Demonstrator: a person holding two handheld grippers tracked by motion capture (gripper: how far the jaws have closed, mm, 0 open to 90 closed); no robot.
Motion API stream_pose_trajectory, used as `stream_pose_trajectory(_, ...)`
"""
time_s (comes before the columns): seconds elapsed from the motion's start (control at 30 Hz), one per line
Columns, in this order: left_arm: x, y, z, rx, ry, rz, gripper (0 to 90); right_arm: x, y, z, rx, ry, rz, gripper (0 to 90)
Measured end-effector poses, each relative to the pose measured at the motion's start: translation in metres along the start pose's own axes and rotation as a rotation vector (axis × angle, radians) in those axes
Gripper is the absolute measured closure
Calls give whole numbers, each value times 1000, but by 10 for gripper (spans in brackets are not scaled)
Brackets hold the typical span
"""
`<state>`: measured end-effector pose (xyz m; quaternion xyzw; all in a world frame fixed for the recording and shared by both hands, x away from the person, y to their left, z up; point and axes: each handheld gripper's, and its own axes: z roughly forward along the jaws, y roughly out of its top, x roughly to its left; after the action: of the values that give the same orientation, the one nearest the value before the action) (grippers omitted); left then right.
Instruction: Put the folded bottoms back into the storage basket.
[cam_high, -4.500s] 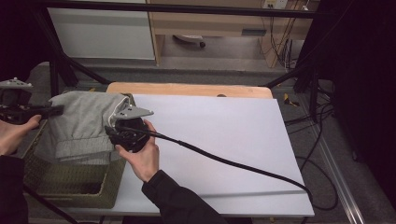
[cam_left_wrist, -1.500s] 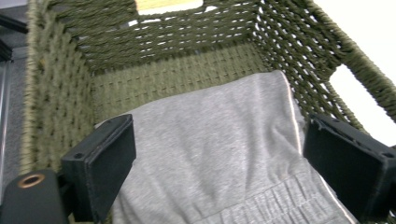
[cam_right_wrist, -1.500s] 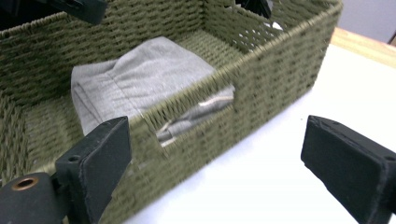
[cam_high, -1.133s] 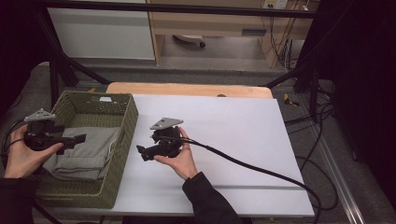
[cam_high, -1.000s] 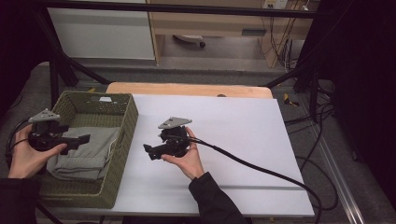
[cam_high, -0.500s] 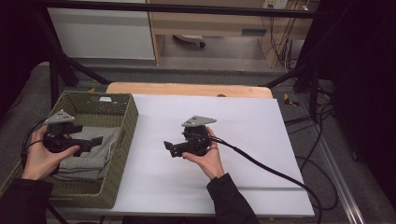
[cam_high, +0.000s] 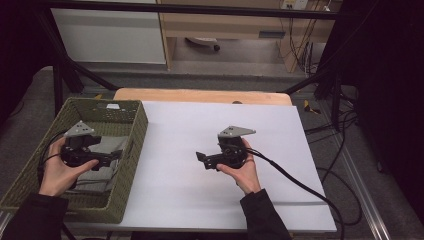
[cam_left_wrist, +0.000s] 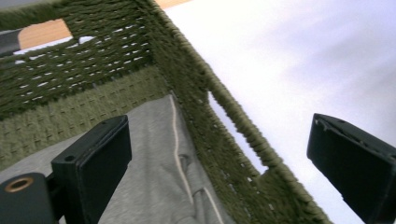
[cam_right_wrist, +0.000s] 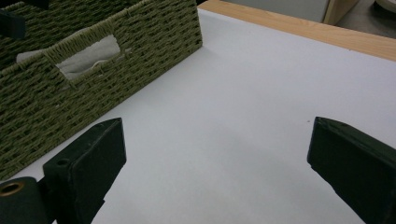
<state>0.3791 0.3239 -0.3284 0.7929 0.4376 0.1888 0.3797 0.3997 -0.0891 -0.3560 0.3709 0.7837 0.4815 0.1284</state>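
From above, the left claw (cam_high: 112, 159) hangs inside the green woven basket (cam_high: 131, 150), just over the folded grey cloth (cam_high: 102, 167) lying in it, and its own view shows the jaws spread wide with one on each side of the basket's wall. The right claw (cam_high: 201, 159), equally wide and holding nothing, hovers over the white desk (cam_high: 190, 200) to the basket's right; its view catches pale cloth through the basket's handle slot.

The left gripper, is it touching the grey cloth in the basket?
Apart. The left gripper view shows the left gripper open, its jaws empty above the grey cloth and the basket wall.
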Motion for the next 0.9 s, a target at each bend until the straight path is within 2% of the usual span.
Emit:
stream_pose_trajectory(0.23,-9,-2,4,-6,-16,7,60,-10,-6,-13,-2,-18,-2,40)
stream_pose_trajectory(0.37,-14,-4,8,-2,-19,15,60,-23,-14,-23,-9,-25,24,37)
stream_pose_trajectory(0.9,-32,-11,21,9,-44,34,59,-59,-42,-53,0,-59,50,23)
